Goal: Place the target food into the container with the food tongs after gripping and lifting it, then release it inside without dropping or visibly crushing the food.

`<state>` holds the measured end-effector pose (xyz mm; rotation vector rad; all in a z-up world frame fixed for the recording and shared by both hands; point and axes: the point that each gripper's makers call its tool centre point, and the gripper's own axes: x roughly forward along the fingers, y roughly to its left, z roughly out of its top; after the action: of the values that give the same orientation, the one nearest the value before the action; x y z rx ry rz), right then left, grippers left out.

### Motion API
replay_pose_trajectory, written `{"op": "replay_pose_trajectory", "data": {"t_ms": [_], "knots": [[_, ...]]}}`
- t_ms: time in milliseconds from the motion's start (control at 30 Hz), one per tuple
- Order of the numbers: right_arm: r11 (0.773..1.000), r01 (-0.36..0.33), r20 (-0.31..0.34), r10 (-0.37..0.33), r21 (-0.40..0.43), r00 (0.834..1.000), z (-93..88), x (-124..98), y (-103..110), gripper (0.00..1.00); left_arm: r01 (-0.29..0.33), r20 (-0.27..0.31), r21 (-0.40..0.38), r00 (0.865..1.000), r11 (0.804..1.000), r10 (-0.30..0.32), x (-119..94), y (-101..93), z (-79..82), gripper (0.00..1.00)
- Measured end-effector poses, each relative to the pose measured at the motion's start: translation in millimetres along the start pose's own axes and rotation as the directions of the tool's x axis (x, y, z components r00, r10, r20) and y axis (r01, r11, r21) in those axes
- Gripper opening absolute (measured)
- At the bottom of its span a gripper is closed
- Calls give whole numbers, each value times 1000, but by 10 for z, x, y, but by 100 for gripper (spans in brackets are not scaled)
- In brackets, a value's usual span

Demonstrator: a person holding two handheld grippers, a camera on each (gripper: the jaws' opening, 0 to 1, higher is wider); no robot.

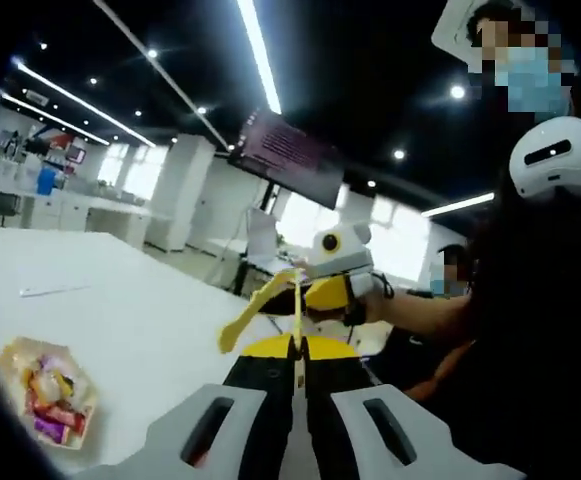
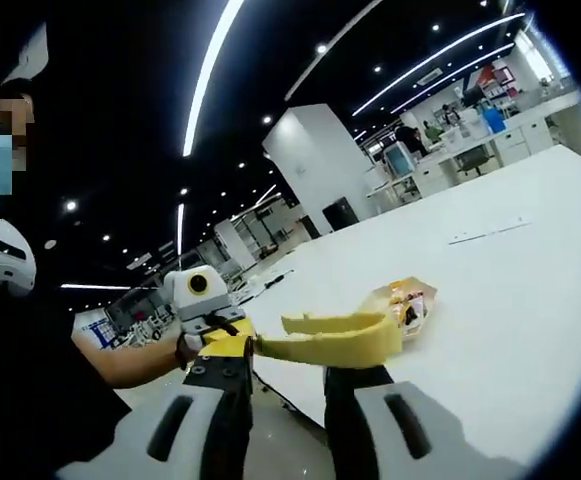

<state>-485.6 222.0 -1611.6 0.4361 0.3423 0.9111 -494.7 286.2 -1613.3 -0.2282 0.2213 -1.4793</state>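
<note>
Yellow food tongs (image 1: 258, 308) (image 2: 335, 338) hang in the air between both grippers, above the table edge. My left gripper (image 1: 297, 352) is shut on the tip of one tong arm, which shows as a thin yellow strip between its jaws. It appears again in the right gripper view (image 2: 232, 345). The tongs' joined end lies crosswise just past the tips of my right gripper (image 2: 290, 372), whose jaws stand apart; it also shows in the left gripper view (image 1: 322, 297). A small paper tray of wrapped sweets (image 1: 50, 395) (image 2: 406, 300) sits on the white table, away from both grippers.
The white table (image 1: 120, 310) (image 2: 510, 330) runs wide, with a thin strip of paper (image 1: 52, 291) (image 2: 490, 233) lying farther out on it. A person in dark clothes stands at the table's edge holding the grippers. Desks and monitors fill the room behind.
</note>
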Motion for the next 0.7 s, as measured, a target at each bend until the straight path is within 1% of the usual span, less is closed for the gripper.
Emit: {"op": "replay_pose_trajectory", "data": {"t_ms": [33, 67, 100, 133, 200, 233, 267, 300, 367, 400, 433, 467, 567, 600, 667, 700], "knots": [[1000, 13, 2, -13, 6, 1000, -2, -20, -19, 23, -8, 5, -3, 1000, 1000, 8, -33, 23, 2, 0], [1000, 17, 9, -17, 12, 1000, 8, -33, -31, 23, -37, 4, 9, 999, 999, 37, -80, 83, 0, 0], [999, 20, 18, -20, 33, 1000, 33, -41, -74, 23, -48, -2, 20, 999, 999, 48, -105, 108, -11, 0], [999, 21, 13, -22, 39, 1000, 32, -43, -99, 23, -64, -9, 26, 998, 998, 64, -129, 139, -24, 0], [997, 69, -8, -69, 17, 998, -2, -30, -161, 22, -84, -23, 37, 996, 996, 85, -178, 192, -65, 0], [996, 89, -27, -88, 24, 996, -38, -14, -186, 22, -92, -31, 36, 995, 995, 93, -207, 218, -96, 0], [995, 97, -29, -96, 28, 995, -49, -7, -209, 22, -97, -35, 35, 995, 995, 98, -226, 226, -115, 0], [992, 117, -35, -115, 55, 993, -65, -5, -294, 23, -103, -44, 36, 994, 994, 104, -246, 236, -145, 0], [989, 133, -32, -132, 62, 991, -76, -8, -371, 22, -107, -52, 31, 993, 994, 108, -272, 239, -184, 0], [985, 158, -24, -157, 68, 987, -71, -11, -432, 22, -107, -56, 29, 993, 994, 108, -280, 238, -204, 0], [983, 165, -21, -164, 75, 986, -73, -3, -459, 21, -107, -59, 26, 992, 994, 108, -289, 234, -226, 0], [981, 165, -32, -163, 101, 986, -98, 25, -483, 20, -106, -62, 20, 992, 994, 107, -294, 231, -257, 0], [984, 160, -76, -154, 80, 985, -212, 110, -509, 9, -112, -64, 2, 992, 994, 112, -295, 253, -328, 0], [982, 180, -120, -172, 62, 978, -324, 139, -570, 5, -115, -61, -7, 992, 993, 114, -291, 267, -355, 0], [977, 206, -173, -193, 60, 966, -461, 167, -640, 7, -126, -58, -25, 991, 992, 124, -293, 312, -404, 0], [977, 200, -183, -183, 76, 966, -511, 203, -648, 9, -133, -57, -32, 990, 991, 131, -299, 334, -424, 0]]}}
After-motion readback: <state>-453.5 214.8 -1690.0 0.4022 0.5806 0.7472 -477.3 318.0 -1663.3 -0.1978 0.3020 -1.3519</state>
